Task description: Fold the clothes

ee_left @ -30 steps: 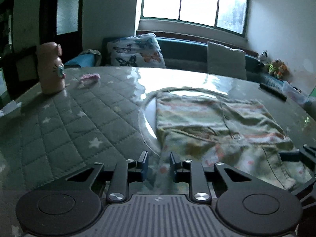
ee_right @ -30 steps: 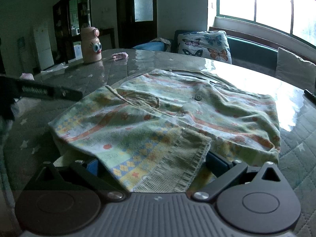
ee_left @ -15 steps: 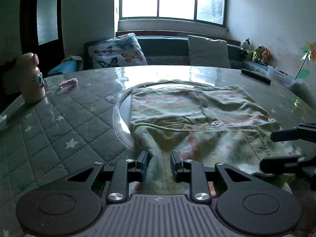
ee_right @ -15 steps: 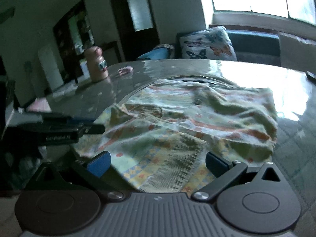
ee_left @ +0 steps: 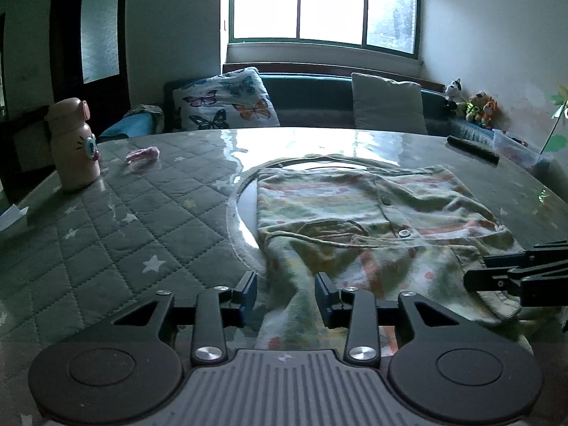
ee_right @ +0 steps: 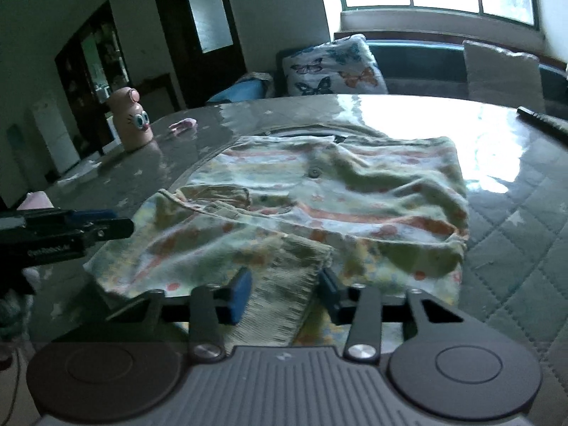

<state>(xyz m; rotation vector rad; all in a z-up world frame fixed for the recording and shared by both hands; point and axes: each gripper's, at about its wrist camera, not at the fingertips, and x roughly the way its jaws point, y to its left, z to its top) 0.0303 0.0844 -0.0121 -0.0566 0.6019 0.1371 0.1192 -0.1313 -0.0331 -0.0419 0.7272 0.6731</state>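
Here, nearest to the cameras, both grippers are working at the near edge of the shirt [ee_left: 355,213], which is lying on the table [ee_left: 124,234], partly over a round glass plate [ee_left: 245,220].

The left gripper [ee_left: 285,293] is standing half open. Its jaws have just been opening, and a soft fold of the shirt is lying between them, but the pads are not pressing on it.

The right gripper [ee_right: 284,289] is also half open. Its jaws have just been closing around the ribbed cuff [ee_right: 280,294], which is sitting between the blue pads. The picture is blurred, and the pads seem not to be pinching the cloth yet.

The shirt is looking light, thin and very soft. It will be bending and sagging wherever it is not supported, and it may be sliding easily on the glossy table. I judge that the best hold is on the thicker parts: the ribbed cuff, the hem, or a doubled fold, with both grippers well apart along one edge.

Farther away, a pink bottle [ee_left: 72,145] is standing at the left, and a dark remote [ee_left: 472,149] is lying at the right.
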